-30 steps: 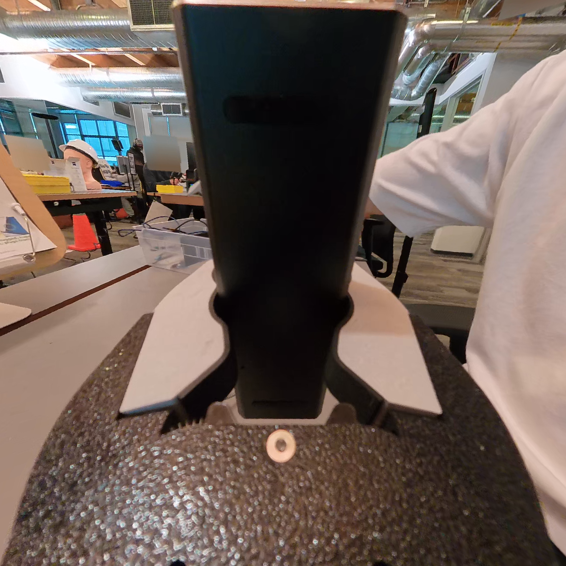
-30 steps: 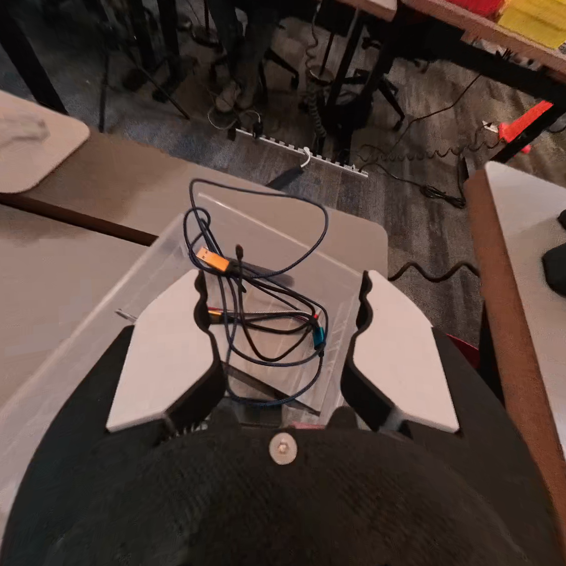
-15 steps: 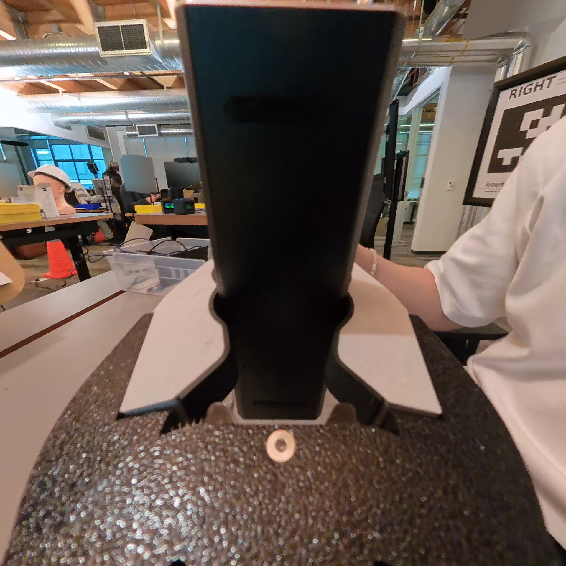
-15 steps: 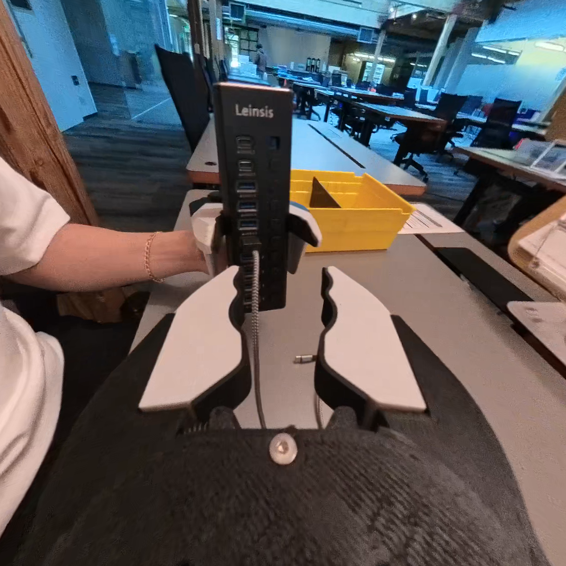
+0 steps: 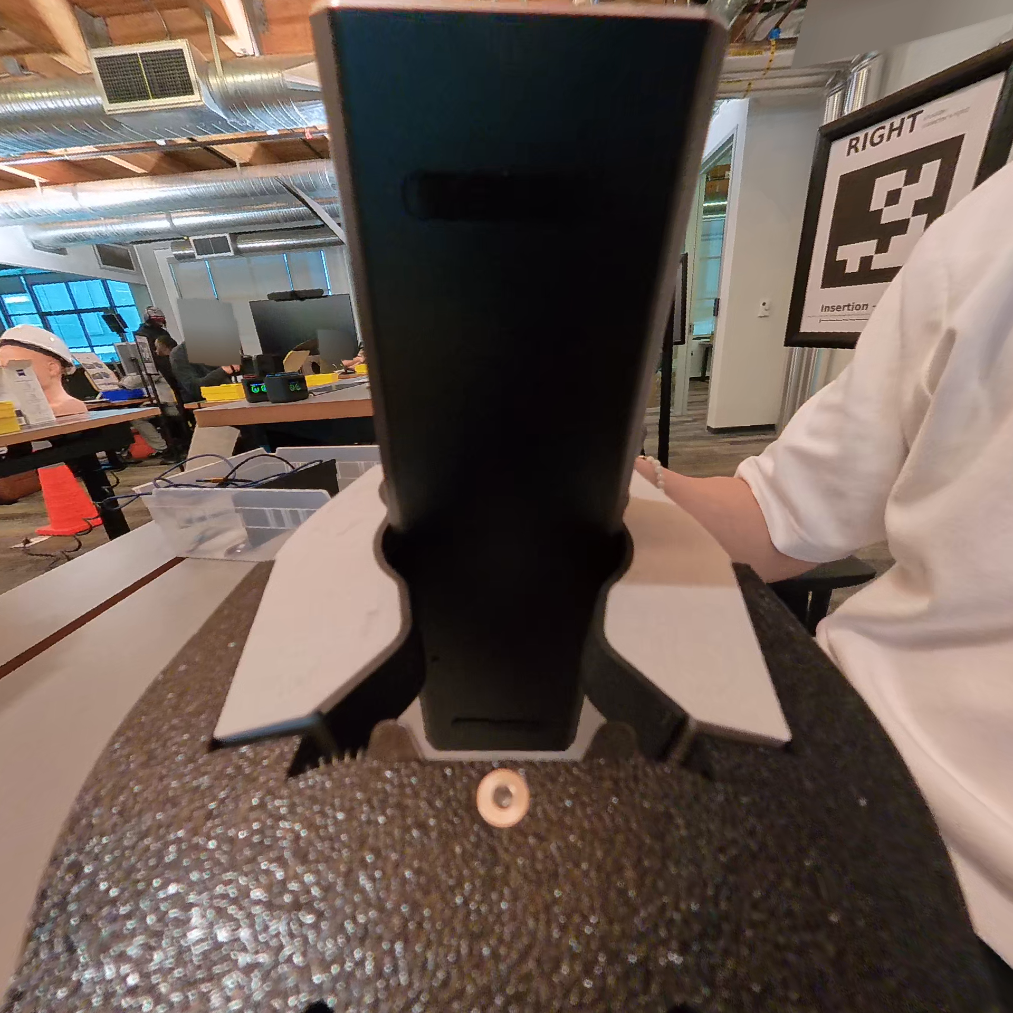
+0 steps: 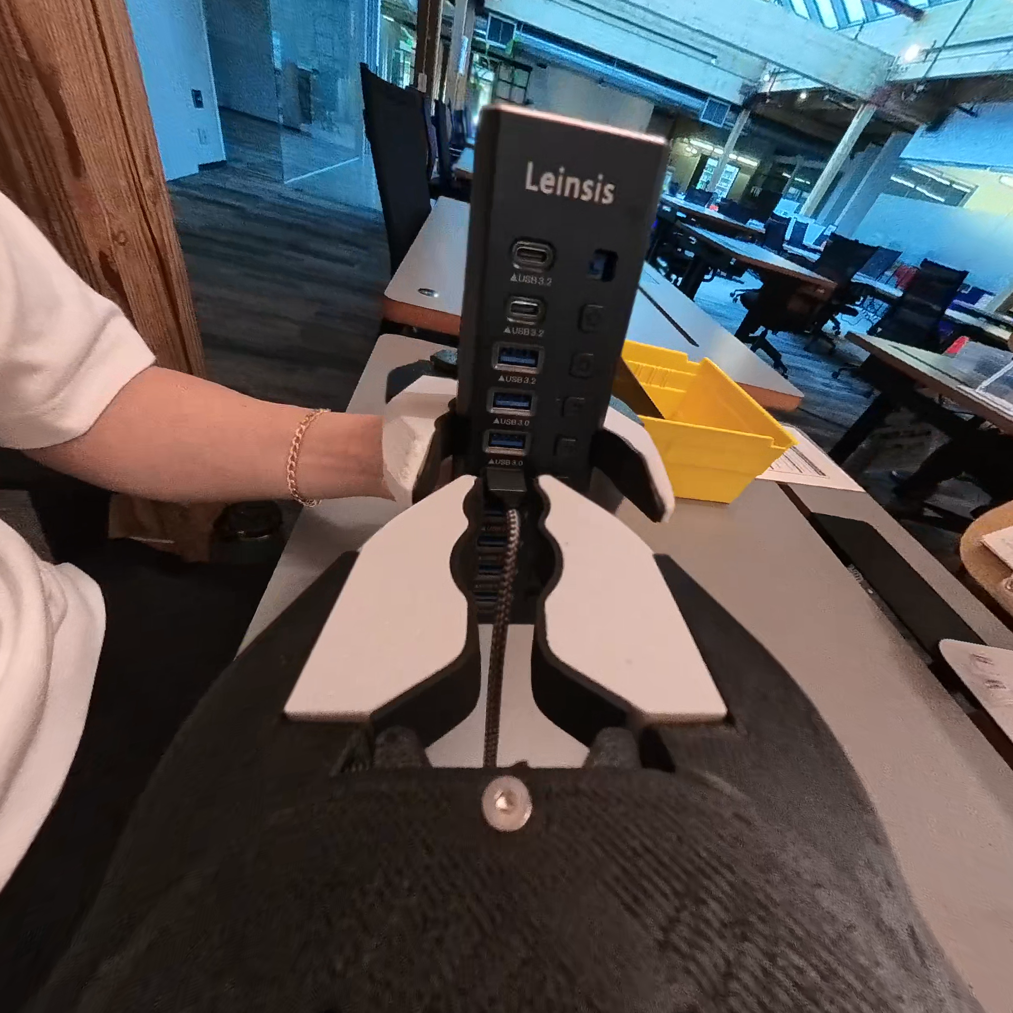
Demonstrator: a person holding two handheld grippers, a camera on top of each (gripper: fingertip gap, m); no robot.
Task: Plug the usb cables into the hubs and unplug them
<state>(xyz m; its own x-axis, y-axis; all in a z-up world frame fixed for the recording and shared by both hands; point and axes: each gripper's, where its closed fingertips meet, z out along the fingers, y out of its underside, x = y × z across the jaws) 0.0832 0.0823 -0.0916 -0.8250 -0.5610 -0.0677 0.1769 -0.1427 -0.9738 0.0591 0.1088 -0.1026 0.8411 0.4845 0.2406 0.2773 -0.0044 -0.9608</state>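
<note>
The grey counter (image 6: 767, 630) filled the lower right of the right wrist view. The black hub (image 6: 553, 307) stood upright at frame centre, clamped between the left gripper (image 6: 526, 455). The yellow bin (image 6: 707, 433) sat right of it. Below, the right gripper (image 6: 503, 485) pinched the plug of the braided cable (image 6: 501, 630), seated in the hub's port column.

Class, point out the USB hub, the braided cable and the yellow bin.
USB hub (image 6: 553, 307): right wrist view, port face.
Braided cable (image 6: 501, 630): right wrist view, mid-length.
Yellow bin (image 6: 712, 438): right wrist view, near wall.
</note>
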